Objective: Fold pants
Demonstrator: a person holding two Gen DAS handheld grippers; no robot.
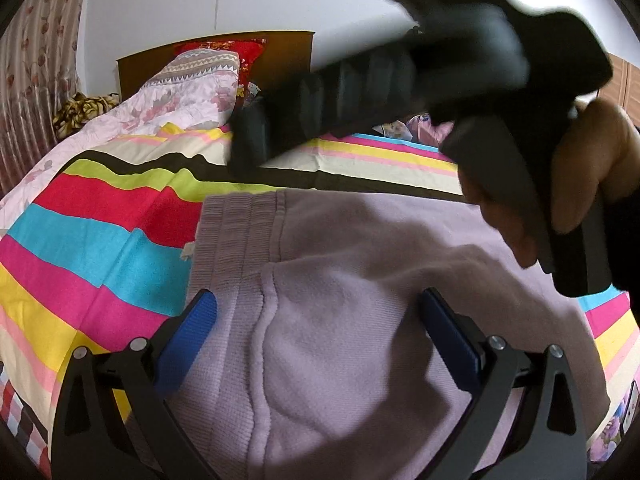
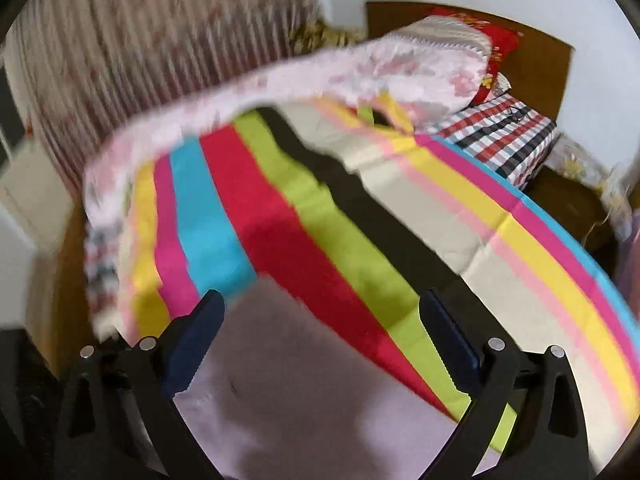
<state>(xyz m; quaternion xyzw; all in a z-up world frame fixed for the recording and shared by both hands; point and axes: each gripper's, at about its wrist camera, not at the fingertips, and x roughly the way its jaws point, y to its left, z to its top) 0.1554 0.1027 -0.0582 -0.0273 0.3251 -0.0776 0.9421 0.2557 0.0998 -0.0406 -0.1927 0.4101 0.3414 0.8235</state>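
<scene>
Lilac knit pants (image 1: 340, 320) lie on the striped bedsheet (image 1: 120, 240), with the ribbed waistband (image 1: 236, 240) to the left and a folded layer on top. My left gripper (image 1: 320, 316) hovers open just over the pants, and its blue pads (image 1: 200, 332) straddle the folded layer without gripping it. A hand (image 1: 588, 168) carries the black body of the right tool (image 1: 360, 92) across the top of the left wrist view. In the blurred right wrist view, my right gripper (image 2: 320, 316) is open above one edge of the pants (image 2: 300, 392), holding nothing.
A pink floral quilt (image 1: 172, 96) and a red pillow (image 1: 240, 48) are heaped against the wooden headboard (image 1: 280, 52). A striped curtain (image 2: 160, 40) hangs along the bed's far side. A checked cloth (image 2: 504, 132) lies near the headboard.
</scene>
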